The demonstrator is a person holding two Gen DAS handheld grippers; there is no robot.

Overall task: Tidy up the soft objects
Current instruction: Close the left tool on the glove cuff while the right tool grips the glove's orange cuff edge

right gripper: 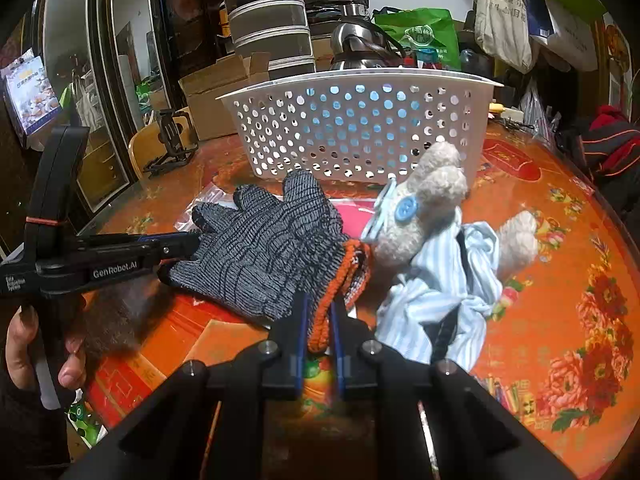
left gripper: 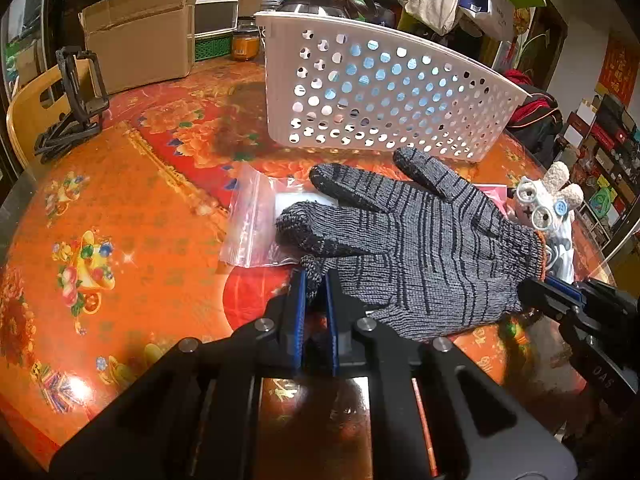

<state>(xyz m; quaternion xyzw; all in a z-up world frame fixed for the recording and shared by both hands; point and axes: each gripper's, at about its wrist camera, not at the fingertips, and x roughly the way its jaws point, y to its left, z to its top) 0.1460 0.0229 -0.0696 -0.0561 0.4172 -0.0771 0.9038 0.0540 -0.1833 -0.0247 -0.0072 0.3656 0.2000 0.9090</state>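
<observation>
Basket (left gripper: 384,92) contents hard to make out: only pale blue patches through the holes, far wall and floor hidden in both views. Zip bag (left gripper: 248,220) half buried under glove (left gripper: 420,256), a white card inside partly covered. Pink sheet (right gripper: 356,212) mostly hidden between glove and toy. Plush toy (right gripper: 432,204) cut by the glove cuff in left wrist view; face unclear in right wrist view, body wrapped in striped cloth (right gripper: 448,292). Person's hand (right gripper: 24,344) cropped at frame edge, gripping the left tool handle.

Counts: one white perforated basket, one grey knit glove with orange cuff, one plush toy with blue button eyes, one striped blue-white cloth, one clear zip bag, one cardboard box (left gripper: 140,36), one black phone stand (left gripper: 76,92), two grippers.

Left gripper (left gripper: 314,276) narrow, pads pinched on a glove fingertip. Right gripper (right gripper: 320,308) narrow, clamped on the orange cuff. Glove stretched between them, just in front of the basket, resting over the zip bag, on the orange floral table (left gripper: 120,208). Toy and cloth right of the glove, also in front of the basket, toy's ears close to the basket wall. Box and stand left of the basket, well apart.
</observation>
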